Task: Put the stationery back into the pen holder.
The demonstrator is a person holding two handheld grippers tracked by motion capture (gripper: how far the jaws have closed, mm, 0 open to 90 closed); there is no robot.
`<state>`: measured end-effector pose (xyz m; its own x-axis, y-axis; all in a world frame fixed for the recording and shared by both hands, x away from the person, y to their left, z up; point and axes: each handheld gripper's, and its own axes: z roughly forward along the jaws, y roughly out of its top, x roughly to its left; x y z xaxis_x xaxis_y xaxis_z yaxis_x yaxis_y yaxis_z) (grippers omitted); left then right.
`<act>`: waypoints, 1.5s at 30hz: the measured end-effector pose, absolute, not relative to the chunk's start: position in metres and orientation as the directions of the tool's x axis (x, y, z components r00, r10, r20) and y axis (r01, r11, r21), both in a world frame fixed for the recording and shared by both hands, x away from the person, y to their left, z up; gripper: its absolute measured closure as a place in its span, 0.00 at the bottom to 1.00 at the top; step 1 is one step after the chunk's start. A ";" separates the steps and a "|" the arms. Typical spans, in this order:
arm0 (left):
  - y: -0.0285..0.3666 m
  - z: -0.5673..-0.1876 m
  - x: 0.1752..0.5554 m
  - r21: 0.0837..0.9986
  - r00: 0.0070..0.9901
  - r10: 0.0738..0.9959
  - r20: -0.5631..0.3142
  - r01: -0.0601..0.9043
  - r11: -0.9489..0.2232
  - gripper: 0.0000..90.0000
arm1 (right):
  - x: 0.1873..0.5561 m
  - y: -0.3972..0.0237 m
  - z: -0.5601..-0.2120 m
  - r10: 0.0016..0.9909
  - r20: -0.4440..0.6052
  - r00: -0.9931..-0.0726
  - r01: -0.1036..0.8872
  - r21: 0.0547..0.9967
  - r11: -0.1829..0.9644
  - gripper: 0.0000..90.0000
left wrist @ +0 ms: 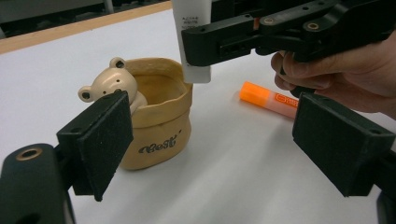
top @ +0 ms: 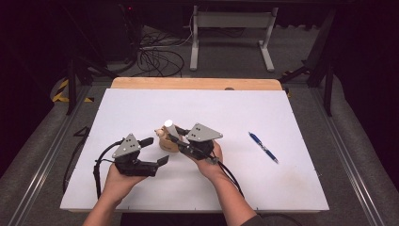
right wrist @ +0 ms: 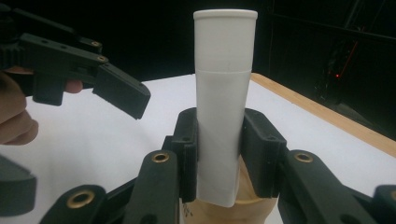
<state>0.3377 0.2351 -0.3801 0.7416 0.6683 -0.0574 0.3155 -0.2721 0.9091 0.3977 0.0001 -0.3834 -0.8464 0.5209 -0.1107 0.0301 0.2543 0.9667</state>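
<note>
Directly above the mouth of the tan bear pot (left wrist: 156,119), the white tube (right wrist: 224,102) hangs upright, cap end up, its flat crimped end just at the pot's rim. The right gripper (right wrist: 219,154) is clenched on the tube's lower half, one pad pressed on each side, so the tube's long axis stands nearly vertical and lines up with the opening below it. Seen from the left gripper view, the tube's bottom edge sits over the far right part of the opening, close to the pot's wall rather than its centre, so by my reading the coming move is a short drop, perhaps with a slight shift toward the bear's head.

The left gripper (left wrist: 210,149) is released, its jaws standing wide with nothing between them, just beside the pot on the person's left, near enough to steady it. An orange marker (left wrist: 268,99) lies flat on the white surface (top: 141,108) behind the pot, and a blue pen (top: 263,147) lies well apart to the right.
</note>
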 end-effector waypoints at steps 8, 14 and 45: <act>0.236 -0.380 0.338 0.910 0.741 0.668 -0.063 0.317 -0.266 0.14 | 0.405 0.007 -0.388 0.544 -0.106 -0.832 0.039 0.968 0.249 0.76; 0.236 -0.380 0.338 0.912 0.742 0.667 -0.061 0.314 -0.266 0.14 | 0.410 0.011 -0.392 0.550 -0.105 -0.829 0.048 0.965 0.257 0.76; 0.236 -0.381 0.338 0.914 0.739 0.670 -0.073 0.319 -0.252 0.15 | 0.429 0.021 -0.408 0.575 -0.090 -0.813 0.113 0.945 0.307 0.76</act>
